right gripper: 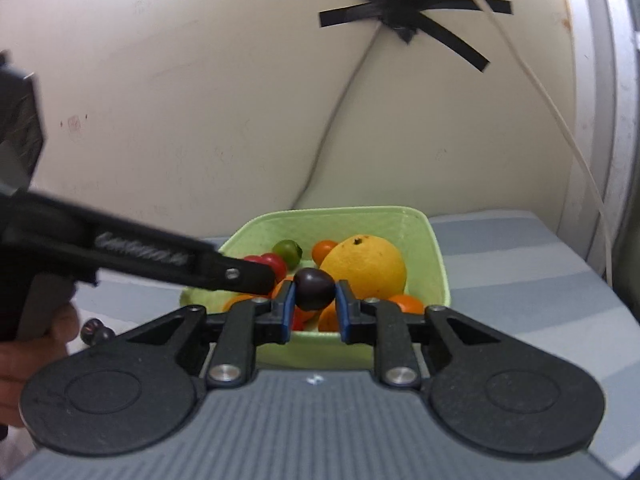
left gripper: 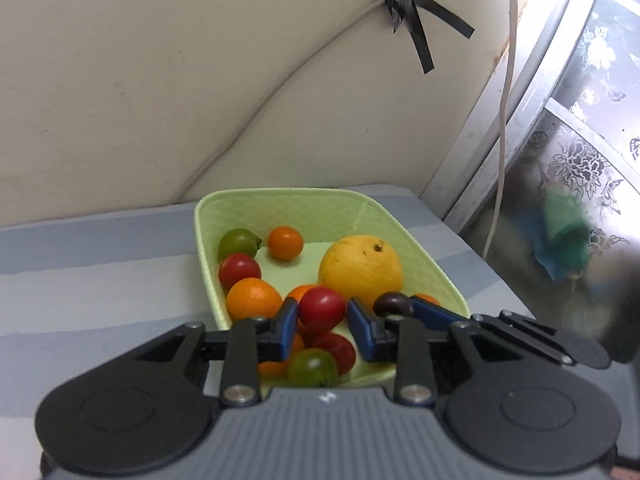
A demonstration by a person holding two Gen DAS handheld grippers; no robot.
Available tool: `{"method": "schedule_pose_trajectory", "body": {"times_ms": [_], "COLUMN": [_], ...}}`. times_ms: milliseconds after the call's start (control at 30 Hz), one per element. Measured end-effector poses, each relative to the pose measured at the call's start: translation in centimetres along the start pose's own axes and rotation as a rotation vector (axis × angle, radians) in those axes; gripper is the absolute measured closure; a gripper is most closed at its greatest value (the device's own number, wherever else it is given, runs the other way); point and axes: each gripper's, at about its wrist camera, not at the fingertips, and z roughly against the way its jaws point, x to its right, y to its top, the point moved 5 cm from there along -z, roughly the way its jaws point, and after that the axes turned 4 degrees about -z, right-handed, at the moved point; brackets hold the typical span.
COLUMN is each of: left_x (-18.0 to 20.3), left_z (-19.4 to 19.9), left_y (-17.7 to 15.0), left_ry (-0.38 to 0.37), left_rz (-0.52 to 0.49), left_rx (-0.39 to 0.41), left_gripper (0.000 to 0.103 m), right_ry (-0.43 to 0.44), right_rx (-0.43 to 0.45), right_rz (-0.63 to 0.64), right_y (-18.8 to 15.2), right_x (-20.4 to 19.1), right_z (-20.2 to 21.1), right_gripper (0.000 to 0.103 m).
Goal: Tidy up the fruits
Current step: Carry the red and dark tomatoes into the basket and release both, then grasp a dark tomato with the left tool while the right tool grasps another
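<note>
A light green basket (left gripper: 424, 248) (right gripper: 434, 248) holds a large yellow citrus (left gripper: 360, 268) (right gripper: 366, 266), several small oranges, red tomatoes and green fruits. My left gripper (left gripper: 322, 312) hangs over the basket's near end, its blue pads open around a red tomato (left gripper: 321, 307) with gaps on both sides. My right gripper (right gripper: 315, 294) is shut on a dark purple fruit (right gripper: 314, 288) and holds it above the basket's near rim. That dark fruit also shows in the left wrist view (left gripper: 393, 304), right of my left gripper.
The basket sits on a blue-and-grey striped cloth (left gripper: 100, 280) against a cream wall with a taped cable (left gripper: 404, 0). A window frame (left gripper: 520, 120) stands at the right. Two small dark fruits (right gripper: 96, 332) lie on the cloth left of the basket.
</note>
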Motion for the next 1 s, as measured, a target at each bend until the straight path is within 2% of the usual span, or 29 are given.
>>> {"method": "schedule_pose_trajectory", "body": {"times_ms": [67, 100, 200, 333, 400, 433, 500, 567, 733, 867, 1000], "left_x": [-0.1, -0.2, -1.0, -4.3, -6.5, -7.5, -9.2, -10.4, -11.8, -11.9, -12.0], "left_z": [0.0, 0.3, 2.5, 10.9, 14.8, 15.7, 15.8, 14.5, 11.4, 10.3, 9.7], "left_y": [0.0, 0.1, 0.6, -0.3, -2.7, -3.9, -6.0, -7.4, -8.1, -8.0, -8.3], "left_ry": [0.0, -0.002, -0.009, 0.009, 0.079, 0.117, 0.169, 0.179, 0.116, 0.064, 0.074], "left_rz": [-0.008, -0.006, 0.015, 0.059, 0.083, 0.096, 0.123, 0.168, 0.24, 0.253, 0.257], "left_rx": [0.007, 0.011, 0.05, 0.217, 0.281, 0.284, 0.237, 0.162, 0.08, 0.078, 0.082], "left_gripper": [0.071, 0.071, 0.071, 0.07, 0.066, 0.065, 0.065, 0.066, 0.065, 0.065, 0.066], "right_ry": [-0.004, -0.009, -0.024, 0.003, 0.074, 0.122, 0.201, 0.24, 0.317, 0.293, 0.263], "right_rx": [0.015, 0.024, 0.055, 0.089, 0.097, 0.083, 0.03, -0.036, -0.144, -0.19, -0.228], "right_rz": [0.033, 0.042, 0.051, -0.001, -0.039, -0.049, -0.041, 0.008, 0.113, 0.191, 0.24], "right_y": [0.0, 0.2, 0.3, 1.2, 0.7, 0.1, -1.6, -3.0, -4.4, -4.6, -5.0], "right_x": [-0.4, -0.5, -0.7, -1.2, -2.2, -2.9, -4.8, -7.1, -12.7, -15.0, -15.7], "right_z": [-0.1, -0.1, 0.6, 2.8, 4.9, 5.7, 6.1, 5.2, 1.8, -0.9, -3.0], "right_gripper": [0.075, 0.07, 0.069, 0.069, 0.069, 0.069, 0.069, 0.069, 0.068, 0.067, 0.068]}}
